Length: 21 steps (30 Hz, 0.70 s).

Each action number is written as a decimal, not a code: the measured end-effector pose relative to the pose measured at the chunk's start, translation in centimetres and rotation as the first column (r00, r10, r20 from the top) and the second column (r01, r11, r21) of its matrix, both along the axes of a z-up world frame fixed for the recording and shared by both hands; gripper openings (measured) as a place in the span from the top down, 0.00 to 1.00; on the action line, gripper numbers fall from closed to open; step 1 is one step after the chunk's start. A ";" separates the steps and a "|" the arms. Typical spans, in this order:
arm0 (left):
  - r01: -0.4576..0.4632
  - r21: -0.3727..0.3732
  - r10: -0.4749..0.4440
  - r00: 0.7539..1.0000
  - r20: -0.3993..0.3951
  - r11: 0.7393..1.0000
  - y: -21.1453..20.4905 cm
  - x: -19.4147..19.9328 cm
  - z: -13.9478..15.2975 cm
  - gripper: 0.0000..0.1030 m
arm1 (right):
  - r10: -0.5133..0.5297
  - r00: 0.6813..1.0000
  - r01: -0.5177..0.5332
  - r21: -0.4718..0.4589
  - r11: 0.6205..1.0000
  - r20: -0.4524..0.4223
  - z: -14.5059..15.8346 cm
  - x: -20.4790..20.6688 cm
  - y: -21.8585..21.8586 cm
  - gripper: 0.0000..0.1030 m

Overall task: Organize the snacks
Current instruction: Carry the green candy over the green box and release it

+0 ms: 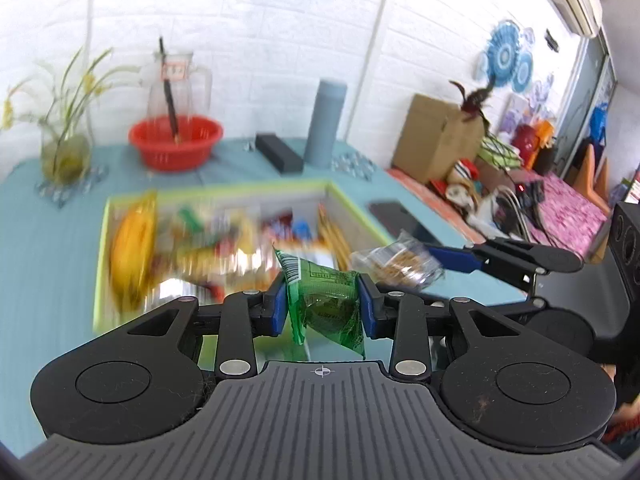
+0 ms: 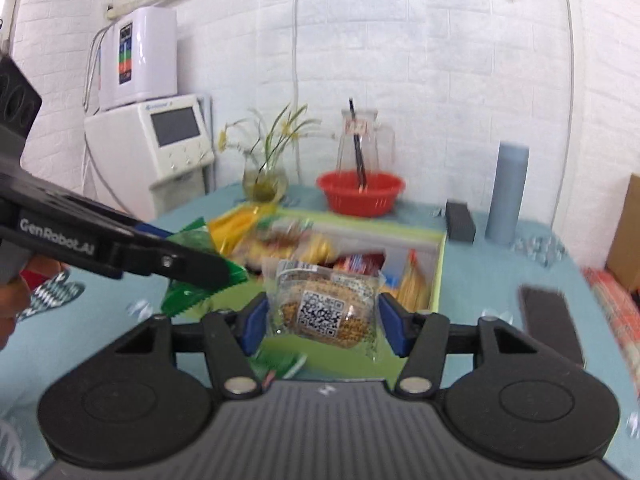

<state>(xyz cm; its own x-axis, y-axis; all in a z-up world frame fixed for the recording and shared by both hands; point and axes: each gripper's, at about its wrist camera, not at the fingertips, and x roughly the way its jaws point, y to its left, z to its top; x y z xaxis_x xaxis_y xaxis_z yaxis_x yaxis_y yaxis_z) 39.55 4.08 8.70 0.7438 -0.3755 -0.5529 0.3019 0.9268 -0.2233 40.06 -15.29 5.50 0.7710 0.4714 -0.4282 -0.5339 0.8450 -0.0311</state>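
Green packet (image 1: 326,304) pinched between left gripper (image 1: 323,306) pads, seemingly crumpled

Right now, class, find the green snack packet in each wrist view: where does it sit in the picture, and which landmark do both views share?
Left wrist view: green packet at centre, pinched between the left tool's blue pads.
Right wrist view: green packet at left of centre, partly hidden behind the left tool.
Shared landmark: red bowl at the table's far side.
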 end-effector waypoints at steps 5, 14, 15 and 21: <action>-0.045 0.014 0.045 0.997 -0.054 0.999 -0.4 7.5 -1.4 0.87 | -0.042 0.998 0.041 -0.028 0.999 -0.036 -1.5 6.9 1.4 0.43; -0.085 0.095 0.088 0.996 -0.029 0.992 -0.1 10.4 -4.9 0.72 | -0.018 0.997 0.014 -0.066 0.998 -0.074 -5.0 9.9 3.1 0.32; -0.092 0.101 0.094 0.995 -0.018 0.991 -0.1 10.1 -4.7 0.70 | -0.023 0.997 0.018 -0.071 0.997 -0.069 -5.0 9.8 3.1 0.30; -0.117 0.070 0.110 0.989 0.102 0.991 0.2 5.9 -1.7 0.48 | -0.046 0.998 0.047 -0.019 0.999 0.047 -1.4 5.4 1.3 0.09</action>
<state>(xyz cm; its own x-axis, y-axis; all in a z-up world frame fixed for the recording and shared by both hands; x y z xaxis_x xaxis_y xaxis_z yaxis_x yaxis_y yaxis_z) 45.49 4.27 7.02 0.8310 -0.2456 -0.4992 0.2107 0.9694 -0.1261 45.47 -13.96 4.15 0.8115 0.4259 -0.4000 -0.4912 0.8680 -0.0724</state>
